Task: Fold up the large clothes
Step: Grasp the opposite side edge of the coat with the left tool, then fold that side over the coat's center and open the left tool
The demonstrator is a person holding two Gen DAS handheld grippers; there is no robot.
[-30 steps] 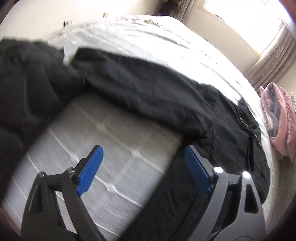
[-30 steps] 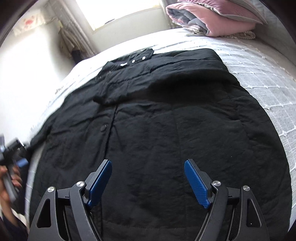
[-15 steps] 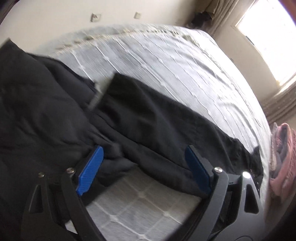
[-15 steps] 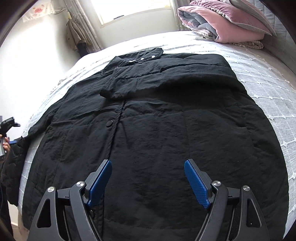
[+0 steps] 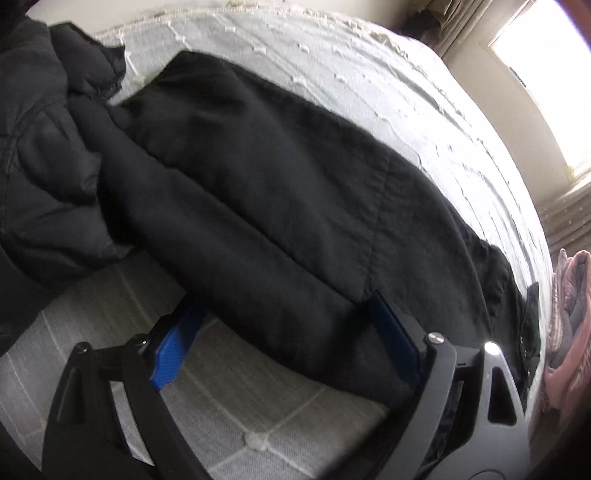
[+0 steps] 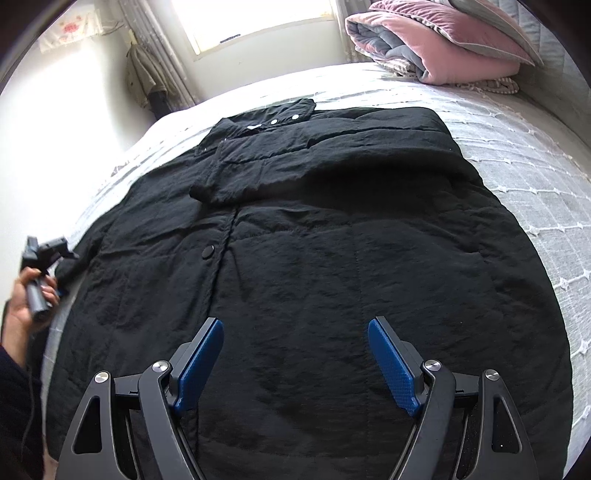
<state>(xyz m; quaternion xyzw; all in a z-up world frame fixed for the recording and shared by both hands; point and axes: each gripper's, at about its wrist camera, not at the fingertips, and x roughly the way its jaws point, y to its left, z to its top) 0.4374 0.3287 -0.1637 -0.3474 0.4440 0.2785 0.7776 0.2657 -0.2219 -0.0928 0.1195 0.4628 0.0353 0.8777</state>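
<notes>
At 9 o'clock in the right wrist view, the person's left hand [image 6: 22,306] grips the handle of the left gripper [image 5: 284,341], whose head sits at the bed's edge just beside the end of the sleeve [image 6: 79,254]. In its own view that gripper's blue pads are spread wide, with the sleeve [image 5: 280,206] lying across the gap between them; whether either pad touches the cloth is hard to tell, and nothing is pinched. The sleeve runs from 10 o'clock down toward 4 o'clock over the grey quilted bedspread [image 5: 369,74]. At 9 o'clock there a bunched heap of dark padded cloth [image 5: 48,155] crowds against the sleeve's end.

The black coat [image 6: 332,258] lies flat, front up, filling the middle of the bed, collar toward 12 o'clock near the window [image 6: 258,18]. One sleeve is folded across the chest, ending near 11 o'clock of centre. A dark snap shows on the placket.

The right gripper [image 6: 295,365] hangs at 6 o'clock over the coat's lower part, pads wide apart and holding nothing.

At 1 o'clock a rolled pink and grey quilt [image 6: 439,48] rests near the head of the bed, well apart from the coat. At 10 o'clock a garment [image 6: 142,75] hangs by the curtain.
</notes>
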